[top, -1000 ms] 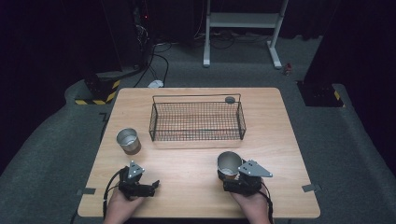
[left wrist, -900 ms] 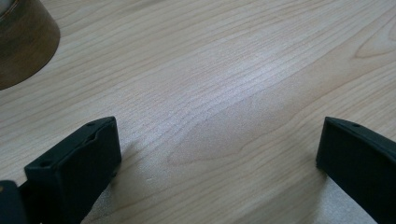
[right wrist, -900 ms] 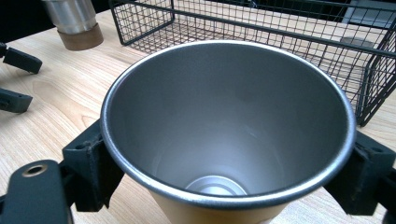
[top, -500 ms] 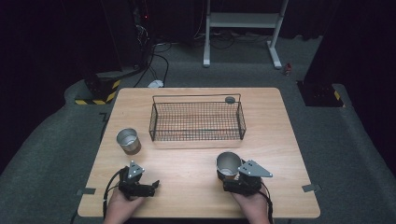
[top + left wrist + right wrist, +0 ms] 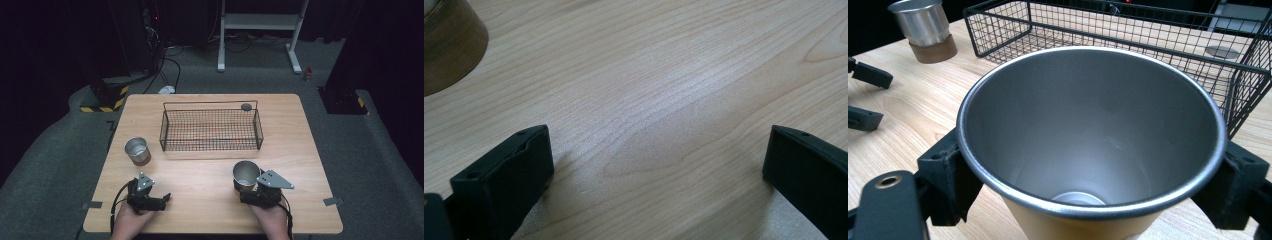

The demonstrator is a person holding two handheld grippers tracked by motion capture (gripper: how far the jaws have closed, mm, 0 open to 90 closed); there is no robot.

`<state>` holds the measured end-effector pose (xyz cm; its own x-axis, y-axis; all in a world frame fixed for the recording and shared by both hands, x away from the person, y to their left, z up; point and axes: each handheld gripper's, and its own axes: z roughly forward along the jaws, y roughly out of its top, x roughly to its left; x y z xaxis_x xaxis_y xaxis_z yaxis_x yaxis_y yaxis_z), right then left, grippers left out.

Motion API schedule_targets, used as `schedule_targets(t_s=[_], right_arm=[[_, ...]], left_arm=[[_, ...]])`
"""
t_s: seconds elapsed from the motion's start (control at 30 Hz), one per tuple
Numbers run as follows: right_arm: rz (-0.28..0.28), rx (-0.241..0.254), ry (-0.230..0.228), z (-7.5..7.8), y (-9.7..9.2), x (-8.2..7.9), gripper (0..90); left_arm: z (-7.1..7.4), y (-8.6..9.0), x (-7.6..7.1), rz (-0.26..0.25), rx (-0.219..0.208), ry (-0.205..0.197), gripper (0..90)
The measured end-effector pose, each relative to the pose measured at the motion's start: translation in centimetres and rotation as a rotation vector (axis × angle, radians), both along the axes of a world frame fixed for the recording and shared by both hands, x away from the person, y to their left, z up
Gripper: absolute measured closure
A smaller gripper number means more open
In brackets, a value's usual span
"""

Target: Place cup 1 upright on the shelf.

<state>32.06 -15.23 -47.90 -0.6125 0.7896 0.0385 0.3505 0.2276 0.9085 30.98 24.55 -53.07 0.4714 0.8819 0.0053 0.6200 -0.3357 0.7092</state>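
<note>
Judging by the layout, little is done: one steel cup [image 5: 246, 175] near the desk's [image 5: 210, 200] front edge is clasped between the right gripper's [image 5: 250, 192] jaws, the wire basket [image 5: 211, 129] holds no cup, and the left gripper [image 5: 157, 199], jaws wide, is parked short of the second cup [image 5: 137, 151].

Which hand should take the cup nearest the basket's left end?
Left. The left gripper rests open just in front of that cup, with bare table between. The right gripper has its jaws around the other cup.
</note>
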Motion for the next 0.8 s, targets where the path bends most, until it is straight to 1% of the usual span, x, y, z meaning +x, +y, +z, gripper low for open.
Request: schedule_targets(t_s=[0.07,0.1,0.2,0.23,0.37,0.43,0.53,0.6,0.7,0.8], right_arm=[[-0.006,-0.009,-0.002,0.3,0.1,0.1,13.3],[-0.011,-0.003,-0.003,0.4,0.0,0.1,13.4],[-0.023,-0.007,-0.003,0.7,-0.1,0.4,13.3],[-0.031,0.001,-0.004,0.8,-0.2,0.6,13.3],[-0.038,0.004,-0.010,1.3,0.2,1.2,13.4],[-0.039,0.012,-0.004,1.4,0.4,1.5,13.4],[-0.045,0.007,-0.008,1.5,0.8,1.8,13.4],[-0.048,0.005,-0.009,1.5,0.9,1.9,13.4],[-0.063,0.020,0.004,1.4,0.8,2.2,13.4],[-0.080,0.018,-0.002,1.4,0.6,2.3,13.4]], left_arm=[[0.0,0.0,0.0,0.000,0.000,-0.002,0.2],[0.0,0.0,0.0,-0.001,0.000,-0.003,0.2],[0.0,0.0,0.1,-0.002,-0.001,-0.002,0.2],[0.0,0.0,0.1,-0.003,0.000,-0.001,0.2],[0.0,0.0,0.2,0.001,0.007,-0.006,0.2],[0.0,0.0,0.1,0.003,-0.001,-0.002,0.2],[0.0,0.0,0.2,0.000,0.005,-0.005,0.2],[0.0,0.0,0.1,0.001,0.001,-0.003,0.3],[0.0,0.0,0.1,0.003,-0.001,-0.004,0.3],[0.0,-0.1,0.1,0.006,-0.001,-0.005,0.3]])
